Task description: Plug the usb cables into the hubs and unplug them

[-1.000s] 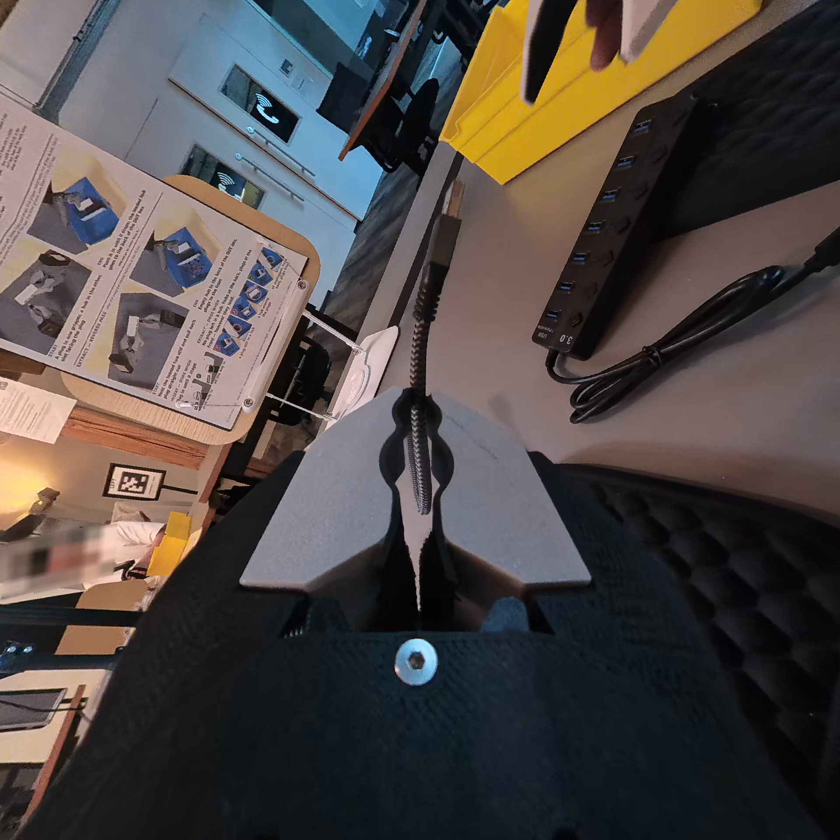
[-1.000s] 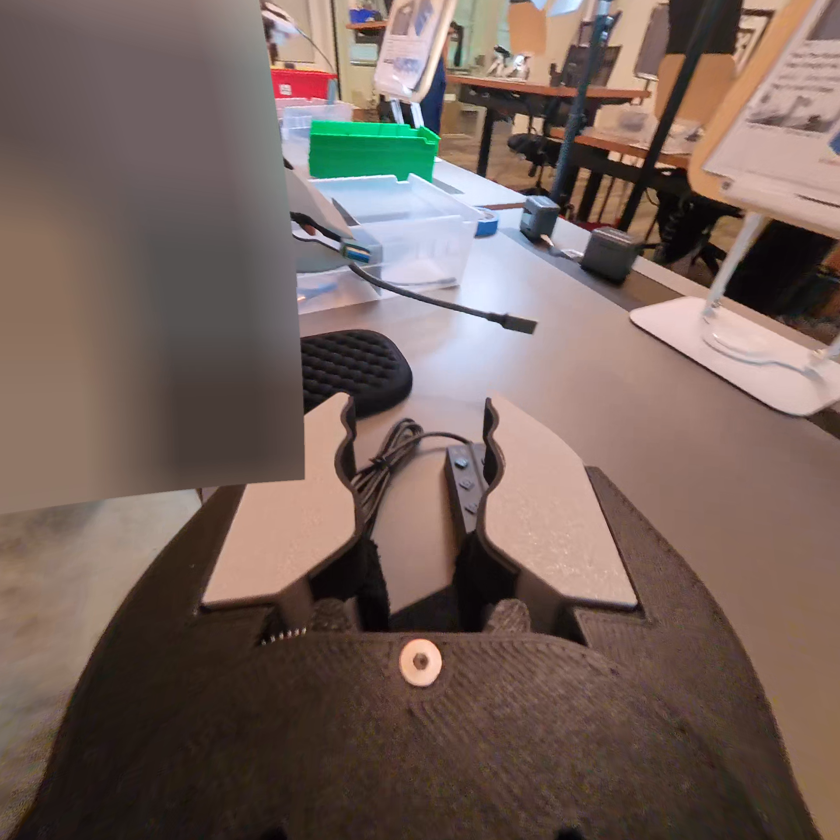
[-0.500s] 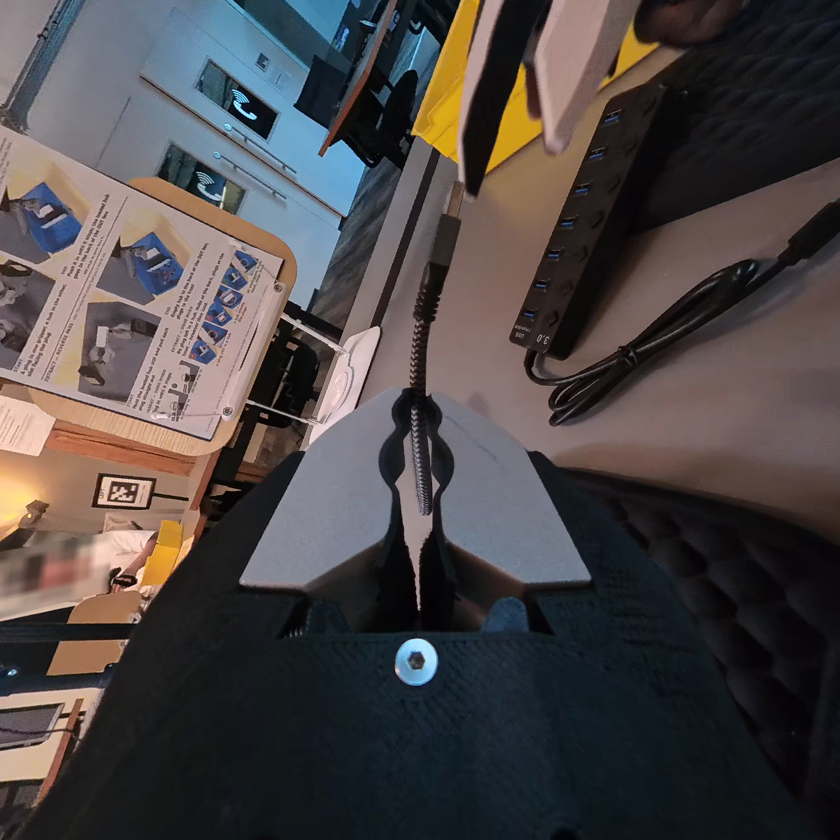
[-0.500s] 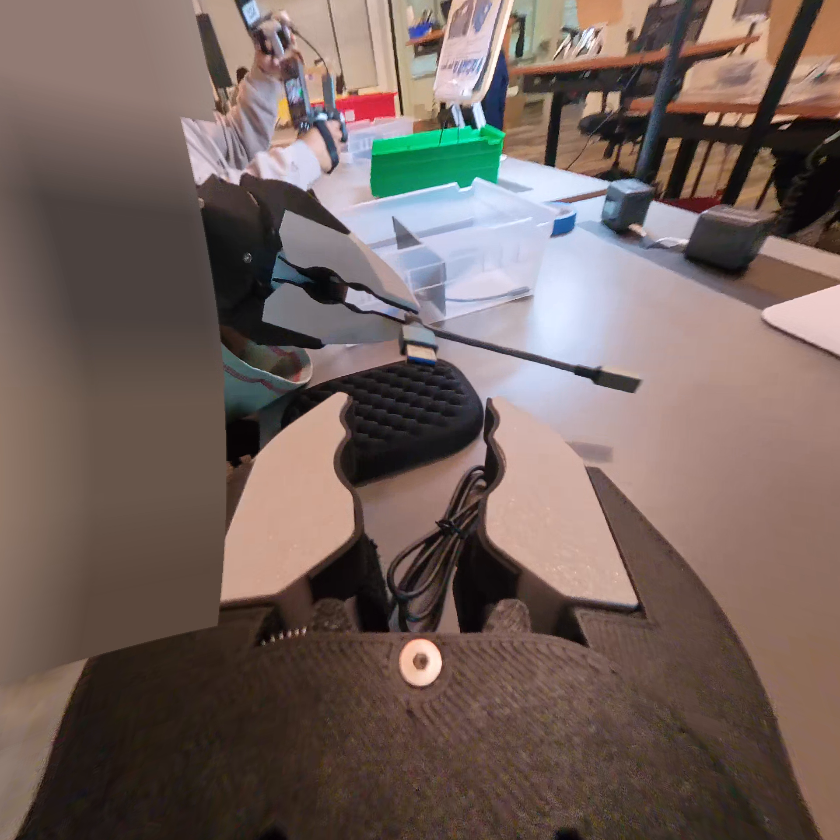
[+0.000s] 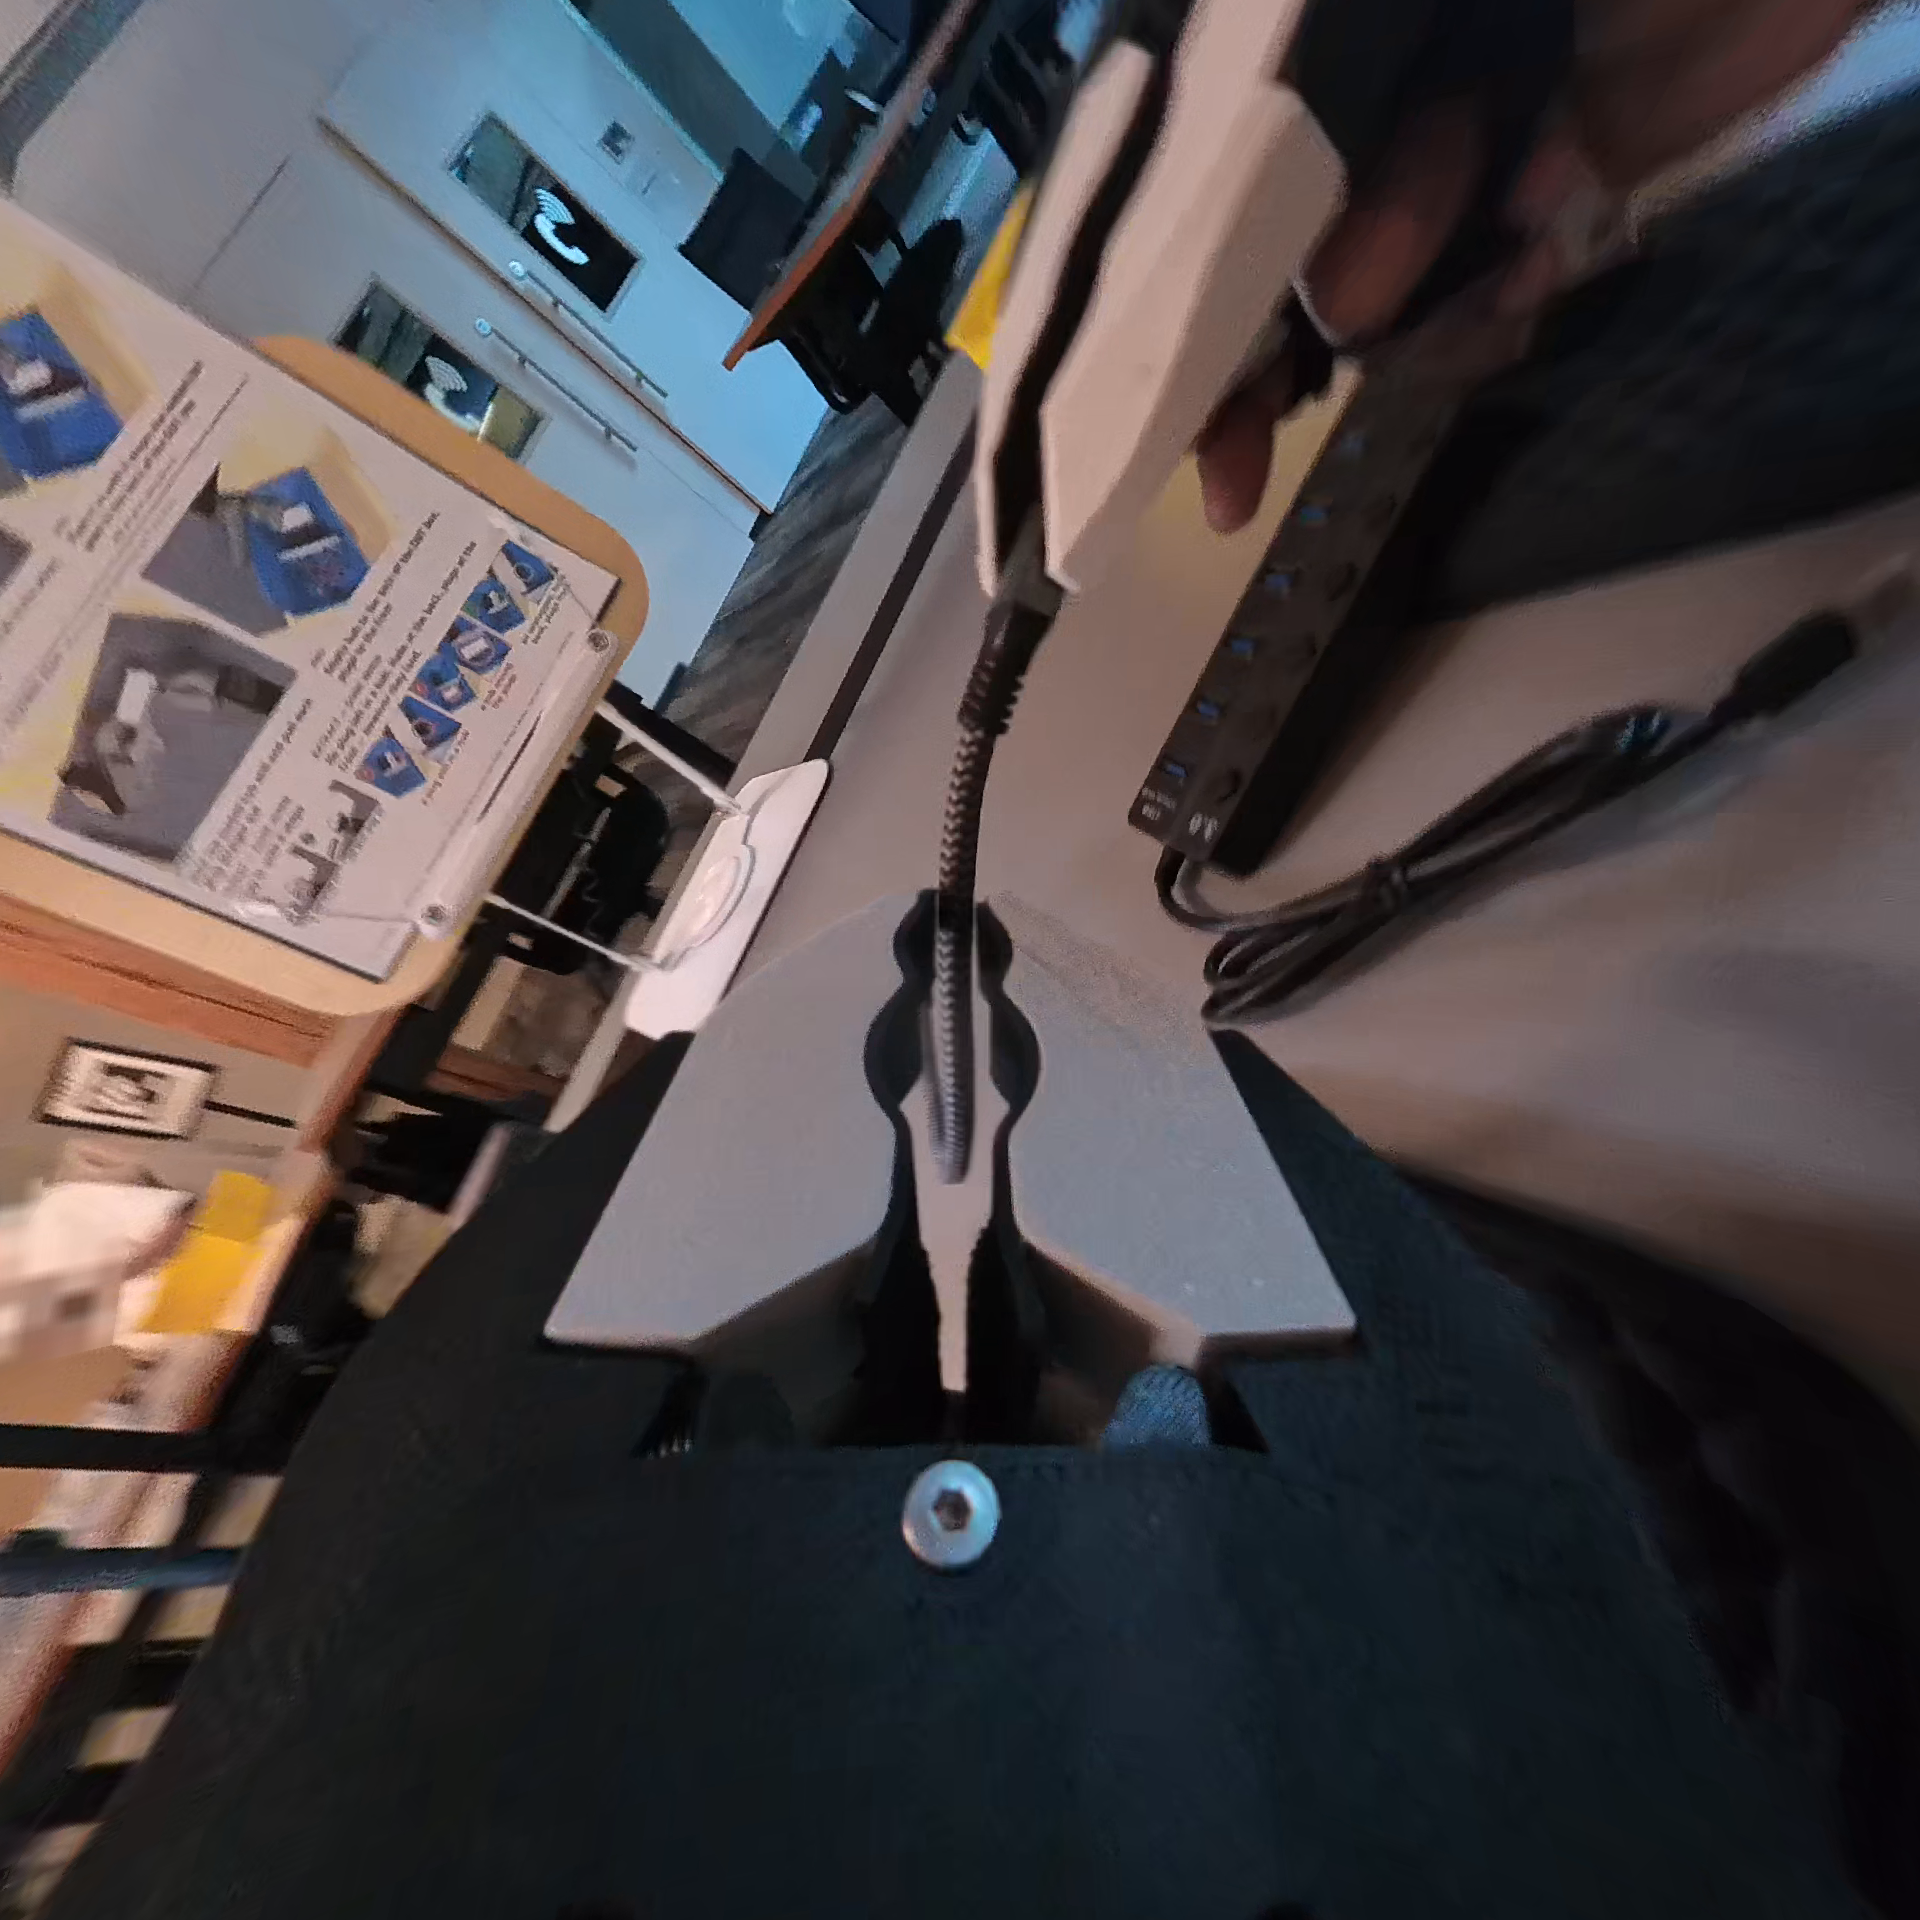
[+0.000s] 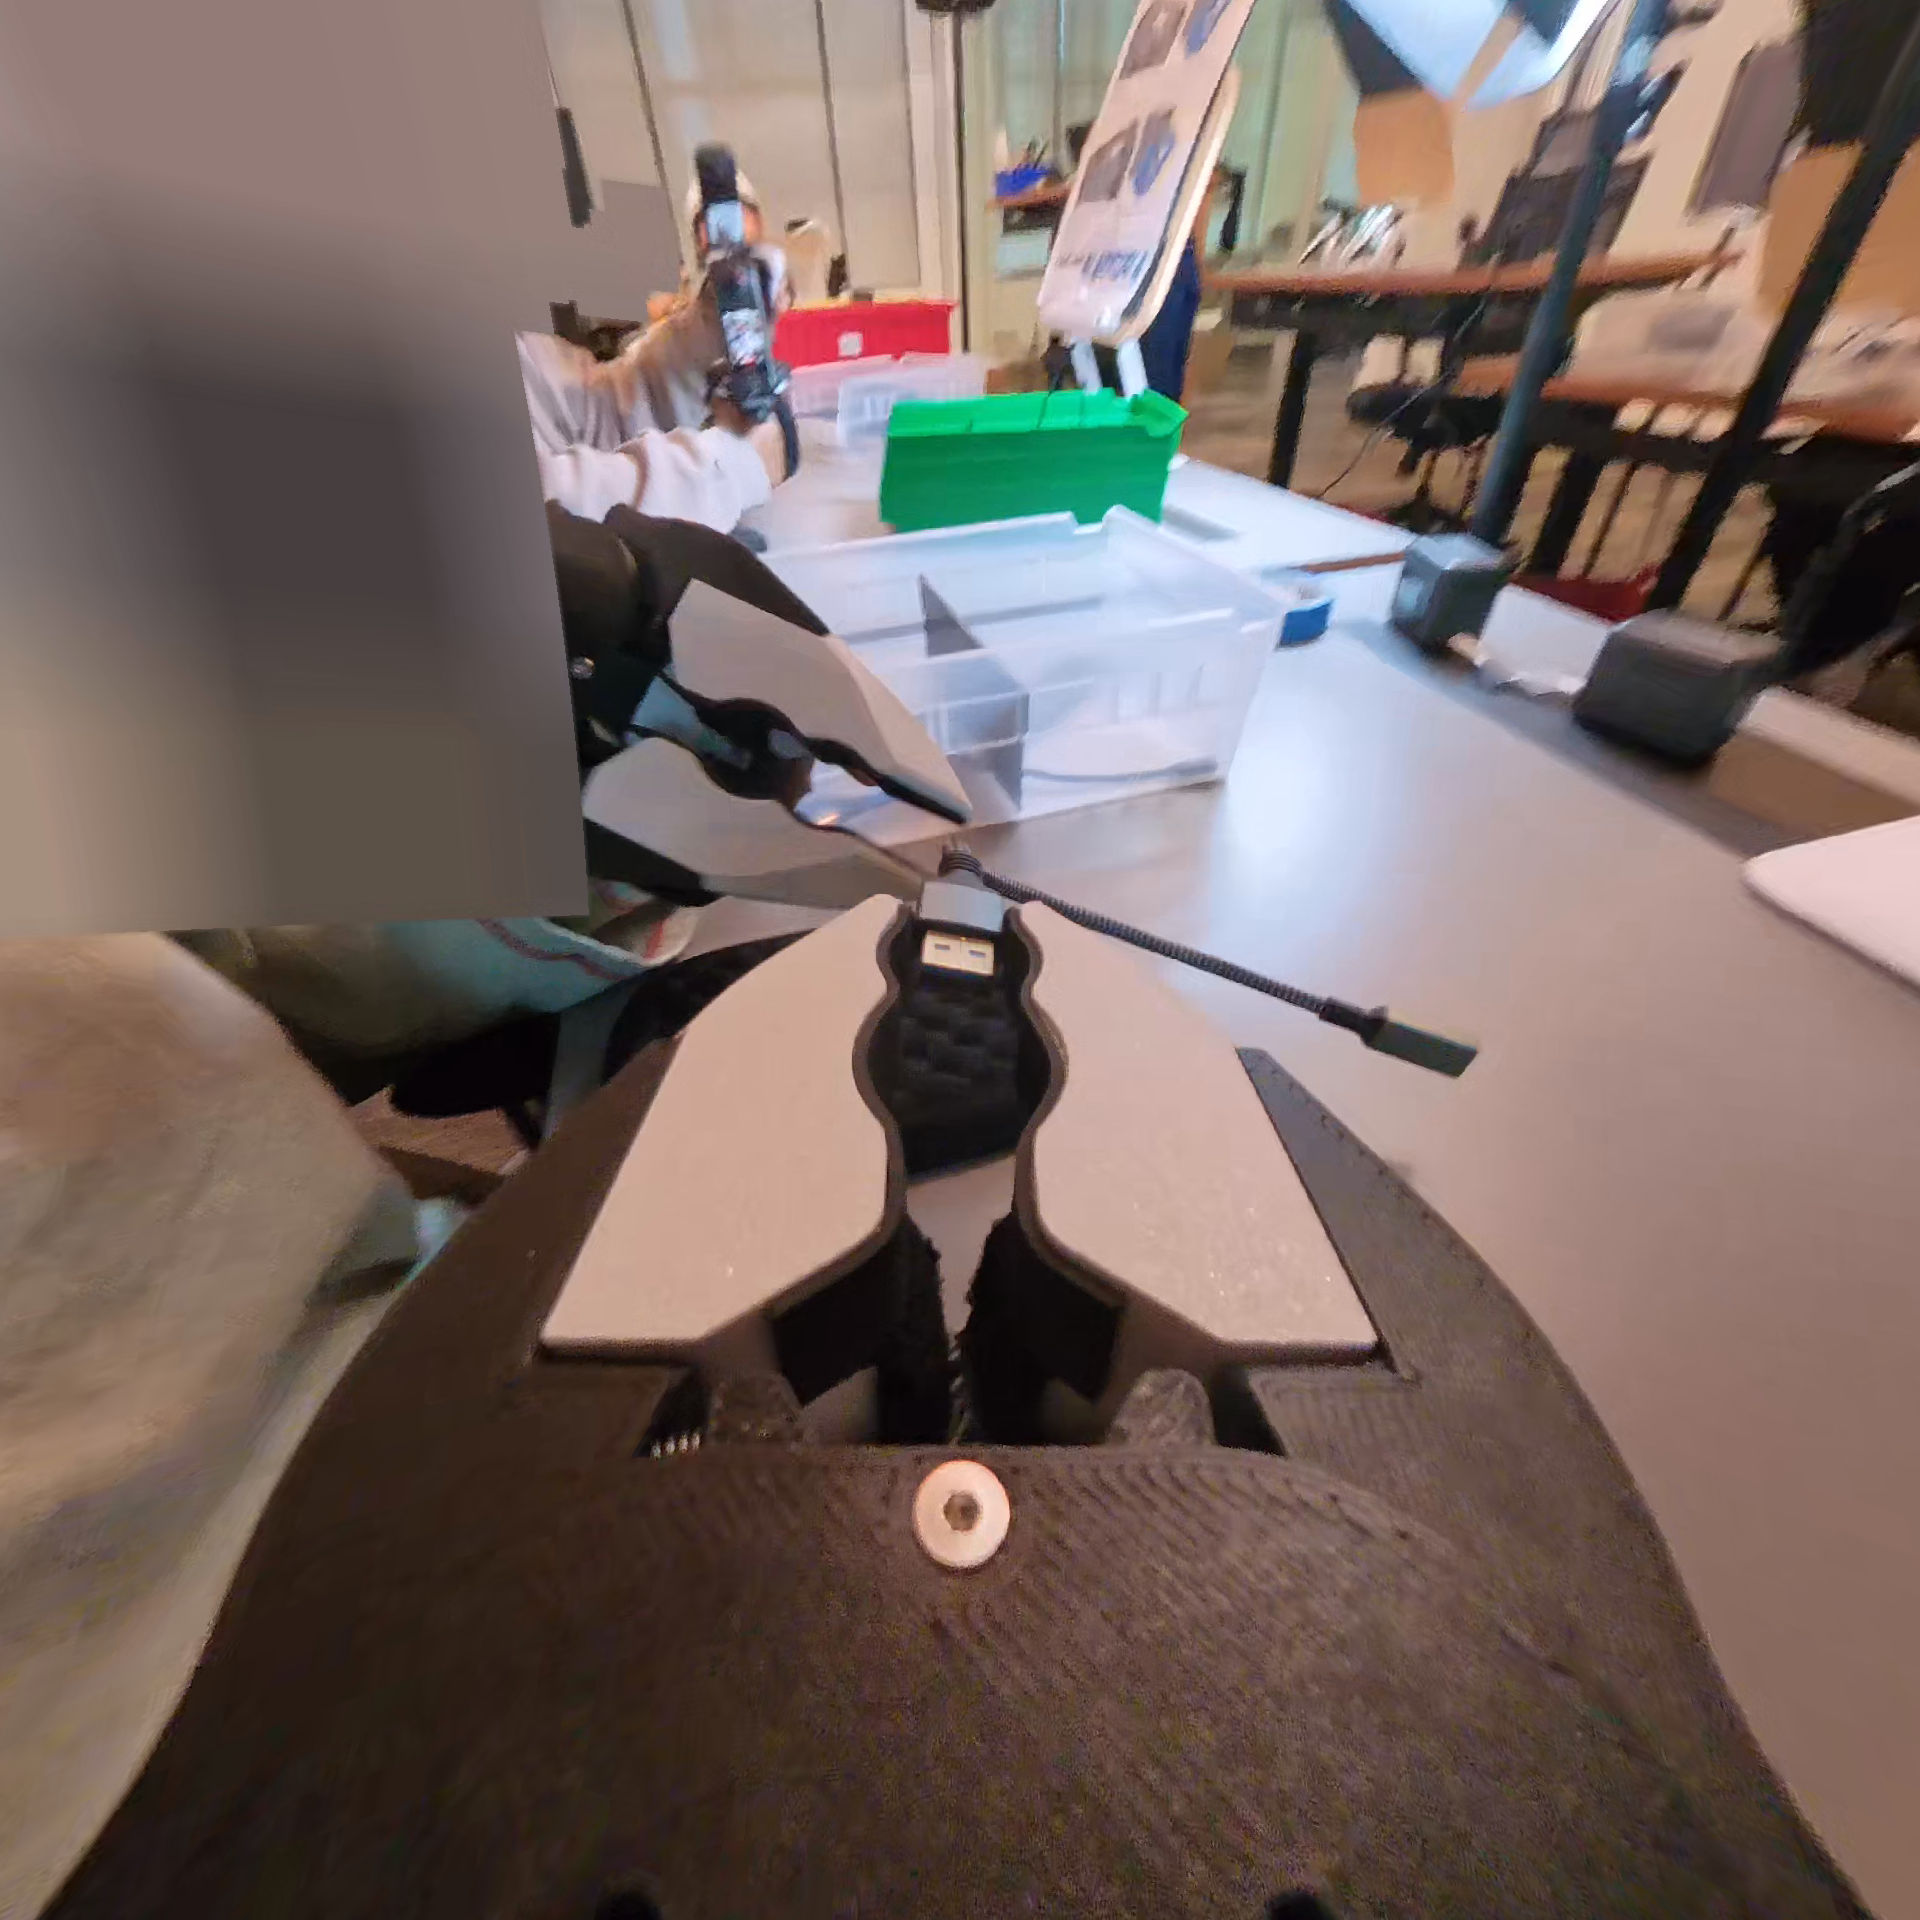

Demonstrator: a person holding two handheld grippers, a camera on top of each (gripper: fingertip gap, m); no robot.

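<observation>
Since half a second ago the right tongs point(image 6: 961, 935) have closed in from the upper part of the left wrist frame onto the far plug of the short braided cable point(image 5: 961, 831); earlier they hung spread above the hub's cord with nothing between them. Now their tips pinch the USB-A plug point(image 6: 961, 930) at centre frame in the right wrist view, its metal mouth facing the camera. From there the braided cable runs right and slightly down to its other plug point(image 6: 1423, 1044), which hangs free above the table point(image 6: 1558, 1247) — no longer as far off as before.

In the left wrist view the left tongs point(image 5: 948, 935) stay clamped on the braided cable at centre frame, just as they were, and the cable rises from them to the upper middle, where the right tongs point(image 5: 1039, 561) cover its end. A person's fingers point(image 5: 1236, 488) show just right of those tongs.

To the right of the cable the black USB hub point(image 5: 1288, 644) lies on the table along the edge of a dark padded mat point(image 5: 1714, 395), its row of blue ports facing up and left, every port empty. Its black cord point(image 5: 1434, 883) loops at right centre.

An instruction board on a stand point(image 5: 260, 665) fills the left of that frame.
</observation>
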